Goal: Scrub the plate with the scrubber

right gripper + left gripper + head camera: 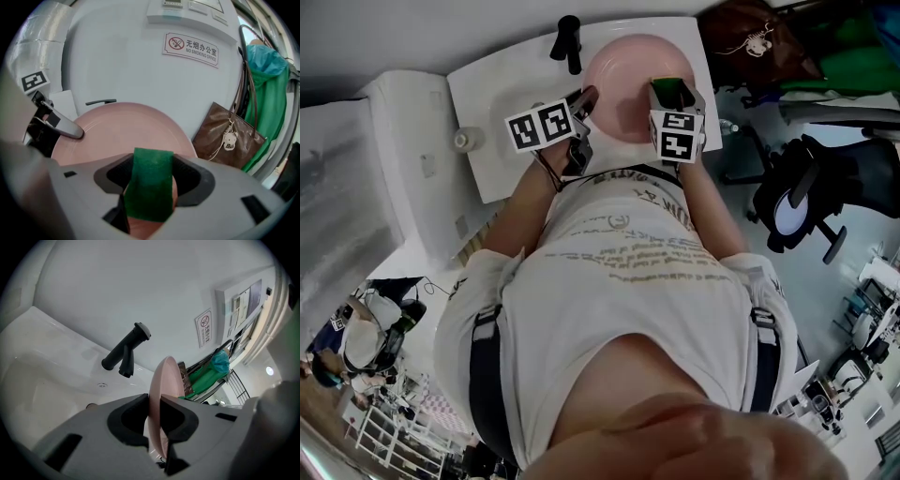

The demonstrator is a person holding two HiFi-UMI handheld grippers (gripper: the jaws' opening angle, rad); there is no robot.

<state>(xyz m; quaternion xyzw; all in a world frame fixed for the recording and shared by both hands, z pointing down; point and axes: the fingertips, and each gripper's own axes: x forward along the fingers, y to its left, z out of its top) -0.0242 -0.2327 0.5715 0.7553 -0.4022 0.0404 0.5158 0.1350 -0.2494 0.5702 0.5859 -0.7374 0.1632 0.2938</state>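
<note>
Scrubbing looks like the step you are working on. Your left gripper (153, 417) is pinching the pink plate (165, 376) by its rim, jaws nearly together, holding it on edge over the sink (487, 84). Your right gripper (151, 168) is clamping the green scrubber (150, 197) just before the plate's face; contact is unclear. Next you are probably needing firm pressure and sweeping strokes while steadying the plate
</note>
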